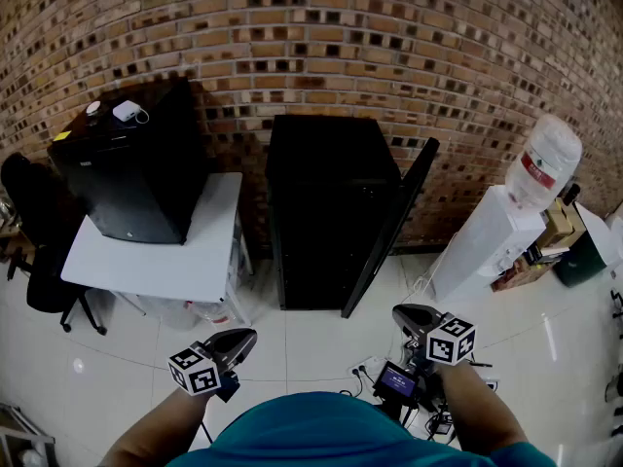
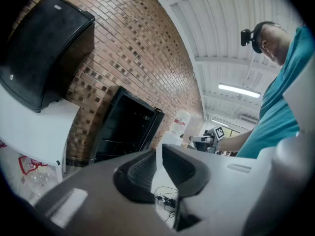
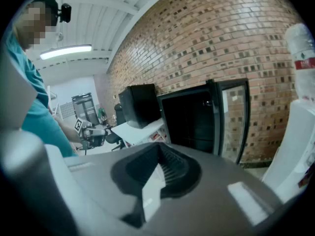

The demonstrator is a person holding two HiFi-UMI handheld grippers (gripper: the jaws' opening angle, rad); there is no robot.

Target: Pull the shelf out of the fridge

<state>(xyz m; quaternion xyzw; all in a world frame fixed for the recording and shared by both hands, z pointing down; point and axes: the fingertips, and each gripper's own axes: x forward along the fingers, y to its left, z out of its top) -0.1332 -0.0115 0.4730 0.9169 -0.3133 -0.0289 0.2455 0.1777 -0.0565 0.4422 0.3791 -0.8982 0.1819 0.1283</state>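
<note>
Fridge (image 1: 326, 212): black, stood vs. brick wall (image 1: 321, 37); door (image 1: 394, 224) swung open at its right.
Shelf (image 2: 115, 140): thin wire level, sat inside fridge cavity.
L gripper (image 1: 243, 338): jaws together, nothing held; well short of fridge.
R gripper (image 1: 406, 312): jaws together, nothing held; low, in front of door, not touching.

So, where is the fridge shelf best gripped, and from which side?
Probably take the shelf by its front edge, near the middle, coming straight in from the front. It lies level inside the fridge between the side walls, and the door stands open at the right, so only the front is free.
</note>
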